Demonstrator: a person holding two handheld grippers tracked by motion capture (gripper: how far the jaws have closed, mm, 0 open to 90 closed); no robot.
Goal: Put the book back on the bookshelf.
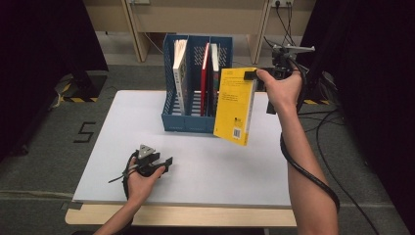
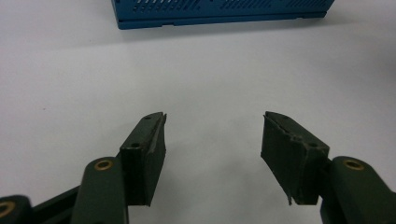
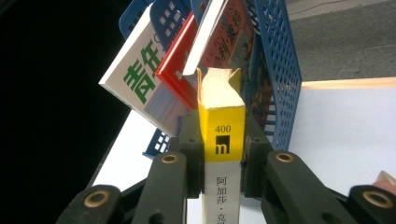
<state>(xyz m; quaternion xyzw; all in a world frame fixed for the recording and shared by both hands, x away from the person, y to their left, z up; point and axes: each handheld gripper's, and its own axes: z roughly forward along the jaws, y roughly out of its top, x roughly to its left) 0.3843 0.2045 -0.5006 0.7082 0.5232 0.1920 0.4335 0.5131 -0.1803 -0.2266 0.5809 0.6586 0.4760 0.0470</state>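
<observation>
Yellow book (image 1: 236, 105) clamped in right gripper (image 3: 223, 154) by spine (airborne, beside blue rack (image 1: 195, 122)), left gripper (image 2: 212, 154) agape on table (image 1: 220, 171).

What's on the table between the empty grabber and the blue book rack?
Nothing: in the left gripper view, only bare white table lies between the open left gripper and the blue rack. The high view agrees.
</observation>
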